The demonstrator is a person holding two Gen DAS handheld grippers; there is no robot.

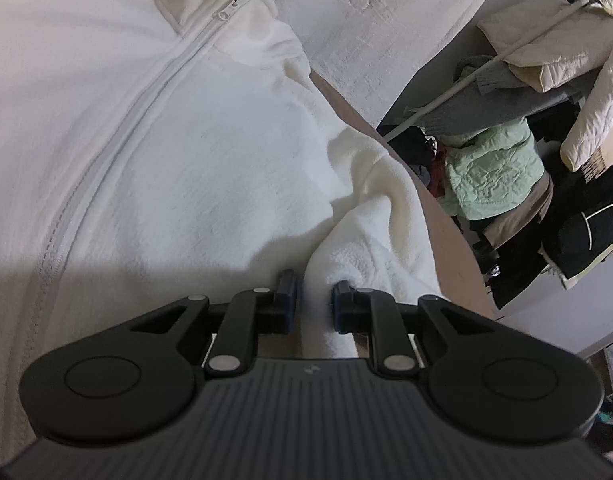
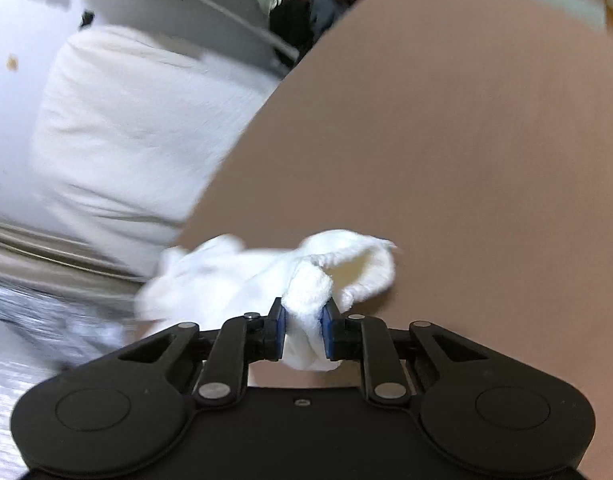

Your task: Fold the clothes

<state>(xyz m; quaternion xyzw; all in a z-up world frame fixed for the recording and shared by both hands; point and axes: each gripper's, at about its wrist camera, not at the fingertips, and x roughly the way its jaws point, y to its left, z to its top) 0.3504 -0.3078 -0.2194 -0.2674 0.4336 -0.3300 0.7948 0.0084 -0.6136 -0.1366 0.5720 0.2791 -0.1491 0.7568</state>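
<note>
A white fleece jacket (image 1: 154, 152) was spread, zipper (image 1: 118, 136) up, over a brown surface (image 1: 454, 240), with a white pillow (image 1: 378, 28) beyond its collar. The left gripper (image 1: 314, 300) was clamped on a fold of fleece at the jacket's right edge. The right gripper (image 2: 302, 328) was closed on a bunched fleece cuff (image 2: 346, 268) of the jacket, above the brown surface (image 2: 446, 152)

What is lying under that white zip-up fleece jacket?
The white fleece jacket lies on a brown surface, bare beside the sleeve. A white pillow sits behind its collar. Whatever is beneath its middle stays hidden.
</note>
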